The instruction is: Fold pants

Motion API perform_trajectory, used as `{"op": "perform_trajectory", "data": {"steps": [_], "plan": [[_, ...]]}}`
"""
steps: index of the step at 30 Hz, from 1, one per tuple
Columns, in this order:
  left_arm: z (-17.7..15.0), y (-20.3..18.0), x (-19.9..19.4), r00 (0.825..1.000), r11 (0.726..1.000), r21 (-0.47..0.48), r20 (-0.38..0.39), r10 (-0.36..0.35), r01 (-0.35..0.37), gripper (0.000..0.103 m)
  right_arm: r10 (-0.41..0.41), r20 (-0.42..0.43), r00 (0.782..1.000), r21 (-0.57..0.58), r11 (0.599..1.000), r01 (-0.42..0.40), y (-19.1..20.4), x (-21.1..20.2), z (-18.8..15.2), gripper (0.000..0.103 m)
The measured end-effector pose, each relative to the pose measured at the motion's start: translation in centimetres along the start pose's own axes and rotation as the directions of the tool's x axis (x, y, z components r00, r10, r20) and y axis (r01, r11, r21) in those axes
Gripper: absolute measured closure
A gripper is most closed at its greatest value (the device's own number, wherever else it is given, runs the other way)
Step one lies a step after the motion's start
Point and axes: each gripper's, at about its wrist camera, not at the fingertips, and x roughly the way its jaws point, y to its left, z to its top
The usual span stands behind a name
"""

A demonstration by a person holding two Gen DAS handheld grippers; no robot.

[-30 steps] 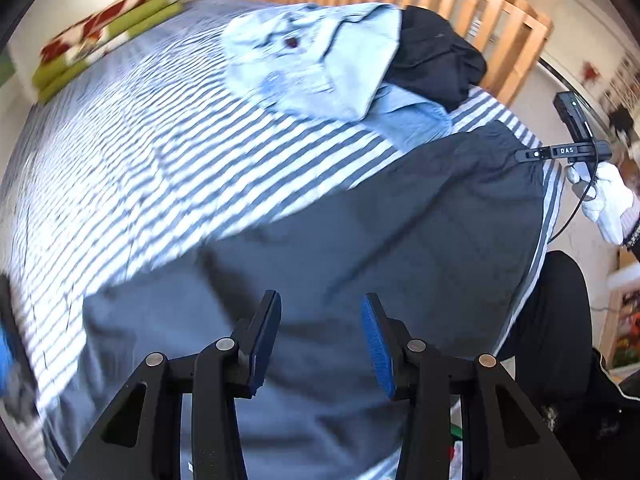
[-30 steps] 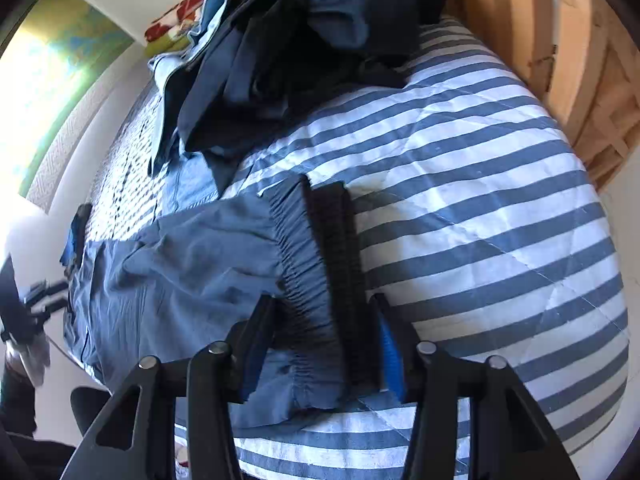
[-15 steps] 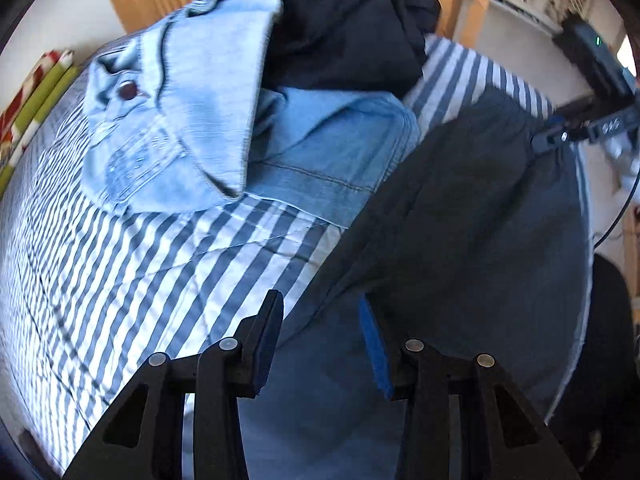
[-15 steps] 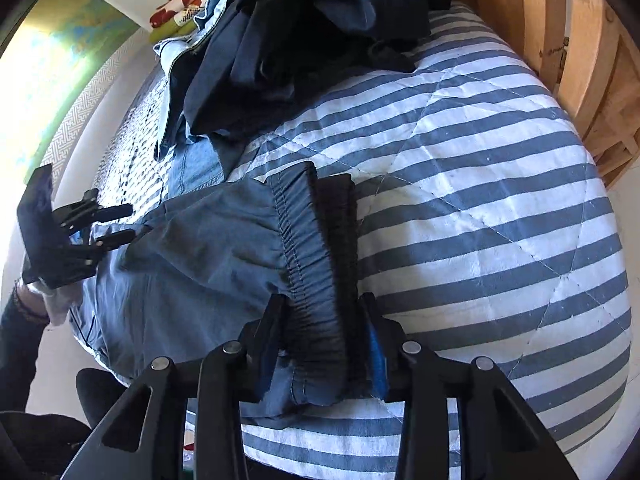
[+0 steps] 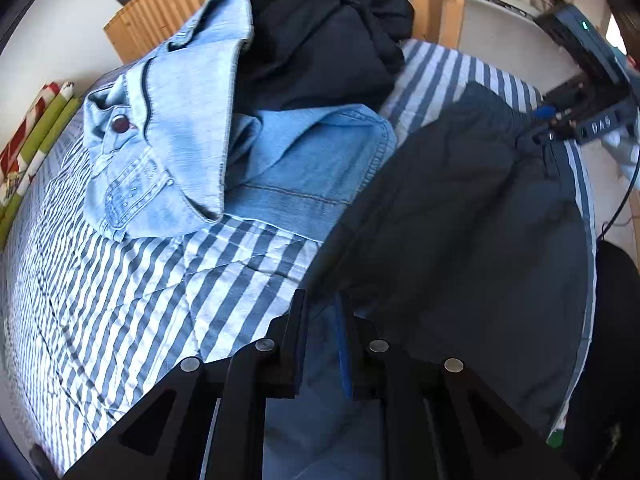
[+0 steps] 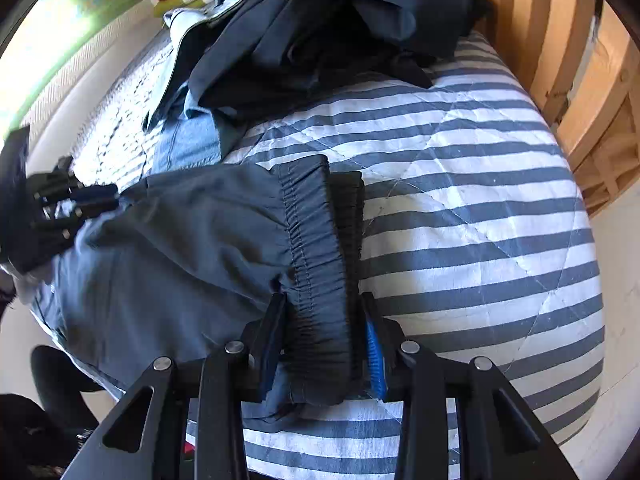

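Observation:
Dark blue-grey pants (image 5: 480, 240) lie spread flat on a striped quilt (image 5: 140, 300). My left gripper (image 5: 322, 304) points down at the pants' edge beside the quilt. Its jaws are closing, with a fold of the fabric pinched in the narrow gap between them. In the right wrist view the pants (image 6: 180, 240) end in a gathered elastic waistband (image 6: 312, 232), and my right gripper (image 6: 323, 300) is shut on its near end. Each gripper shows in the other's view: the right gripper (image 5: 548, 120) at the waistband, the left gripper (image 6: 100, 196) at the far edge.
A light-blue denim garment (image 5: 172, 140) and a heap of dark clothes (image 5: 320, 40) lie just behind the pants. A wooden slatted frame (image 6: 560, 40) borders the bed. Folded red and green bedding (image 5: 28, 148) sits at the far end. A person's dark-clad leg (image 5: 616, 320) is beside the bed.
My left gripper moved across the pants to their edge near the denim, dropped lower, and its jaws narrowed onto the fabric. My right gripper's jaws closed in on the waistband.

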Motion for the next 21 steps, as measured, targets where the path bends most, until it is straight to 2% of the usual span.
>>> {"op": "perform_trajectory", "data": {"steps": [4, 7, 9, 14, 16, 17, 19, 21], "plan": [[-0.2, -0.9, 1.8, 0.999, 0.999, 0.029, -0.044, -0.026, 0.027, 0.089, 0.004, -0.005, 1.000, -0.006, 1.000, -0.004, 0.1, 0.1, 0.0, 0.068], [-0.2, -0.5, 2.1, 0.998, 0.999, -0.016, -0.047, -0.043, 0.042, 0.092, 0.012, -0.005, 1.000, -0.002, 1.000, -0.012, -0.2, 0.1, 0.0, 0.068], [-0.2, 0.0, 1.8, 0.997, 0.997, -0.043, -0.046, -0.061, 0.059, 0.103, 0.012, -0.002, 1.000, 0.000, 1.000, -0.012, -0.2, 0.1, -0.1, 0.068], [0.0, 1.8, -1.6, 0.996, 0.993, -0.114, 0.086, -0.012, 0.021, 0.103, 0.002, 0.009, 1.000, 0.011, 1.000, -0.002, -0.3, -0.1, -0.5, 0.077], [-0.2, 2.3, -1.4, 0.997, 0.993, -0.116, 0.080, 0.011, -0.001, 0.103, 0.003, 0.019, 1.000, 0.026, 1.000, -0.003, -0.3, 0.0, -0.7, 0.078], [-0.5, 2.7, -0.8, 0.998, 0.993, -0.119, 0.057, 0.011, -0.004, 0.101, -0.001, 0.022, 1.000, 0.030, 1.000, 0.000, -0.3, 0.0, -0.7, 0.078], [-0.8, 2.1, 0.0, 0.999, 0.994, -0.097, 0.004, -0.045, 0.045, 0.092, -0.006, 0.019, 1.000, 0.027, 1.000, 0.006, -0.1, 0.0, -0.6, 0.078], [-1.5, 0.6, 0.3, 1.000, 0.999, -0.037, -0.015, -0.015, 0.015, 0.074, 0.005, 0.009, 1.000, 0.036, 0.999, -0.006, -0.4, -0.1, -0.6, 0.077]]}}
